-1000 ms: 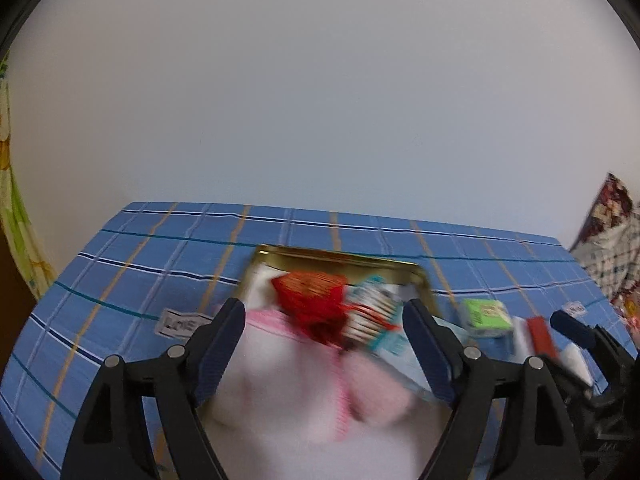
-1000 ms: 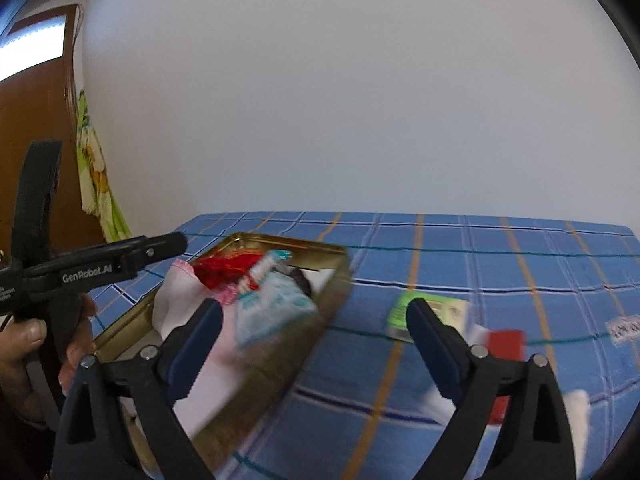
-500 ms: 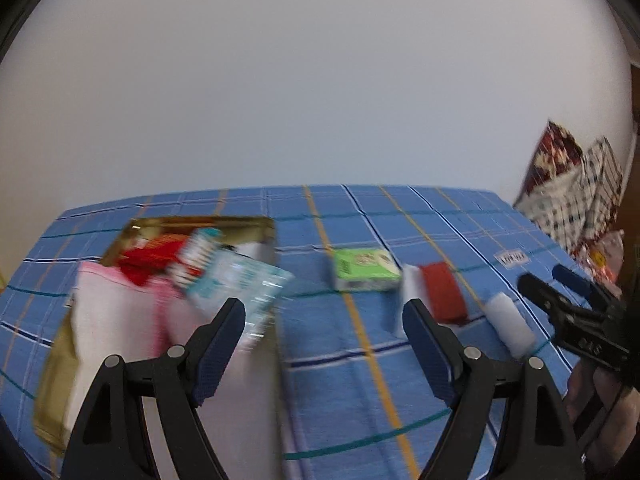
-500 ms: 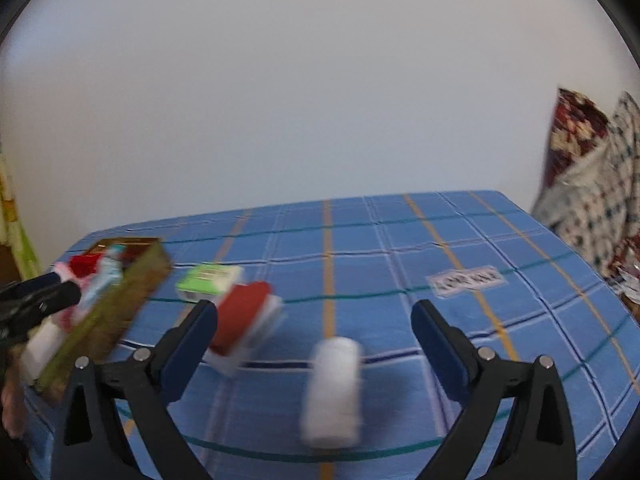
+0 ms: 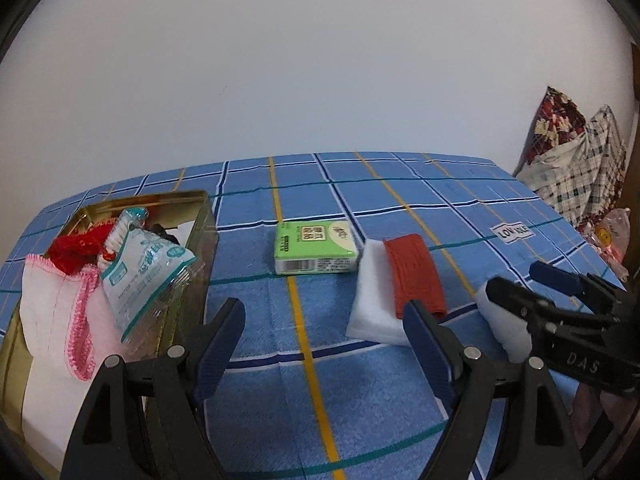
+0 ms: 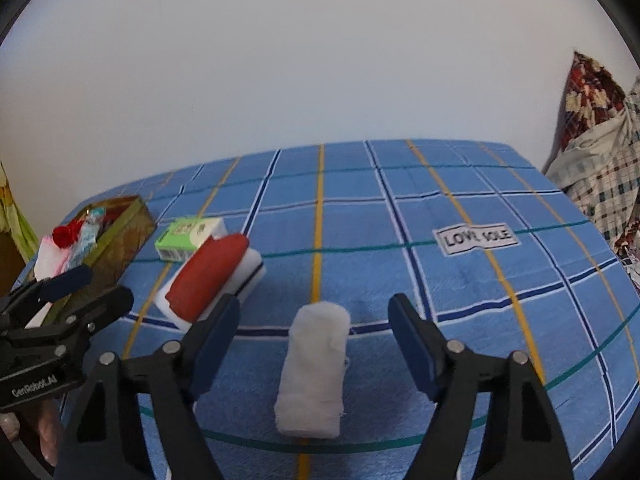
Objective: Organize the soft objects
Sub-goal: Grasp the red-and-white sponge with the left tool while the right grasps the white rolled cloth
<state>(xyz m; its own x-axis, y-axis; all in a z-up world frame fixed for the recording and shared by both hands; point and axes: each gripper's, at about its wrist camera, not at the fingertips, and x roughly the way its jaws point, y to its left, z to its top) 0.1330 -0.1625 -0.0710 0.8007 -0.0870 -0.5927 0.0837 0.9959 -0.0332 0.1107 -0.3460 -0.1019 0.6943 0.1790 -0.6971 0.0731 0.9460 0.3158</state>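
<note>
A white gauze roll (image 6: pixel 314 368) lies on the blue checked cloth between the fingers of my open right gripper (image 6: pixel 314 326), which is empty. A red cloth on a white sponge (image 6: pixel 210 280) lies to its left; it also shows in the left wrist view (image 5: pixel 414 280). A green tissue pack (image 5: pixel 314 246) lies behind it. A gold tin (image 5: pixel 204 236) at the left holds a pink-edged white cloth (image 5: pixel 60 320), a plastic packet (image 5: pixel 144 268) and a red item (image 5: pixel 74 248). My left gripper (image 5: pixel 324 324) is open and empty, over the cloth right of the tin.
The table cloth (image 6: pixel 480 280) carries a "LOVE SOLE" label (image 6: pixel 476 238). Patterned fabric bags (image 5: pixel 572 168) are piled beyond the table's right edge. A white wall stands behind the table. The right gripper shows at the right of the left wrist view (image 5: pixel 560 300).
Both grippers swung right, away from the tin. The left now faces the green pack and red cloth. The right now has the white roll between its fingers.
</note>
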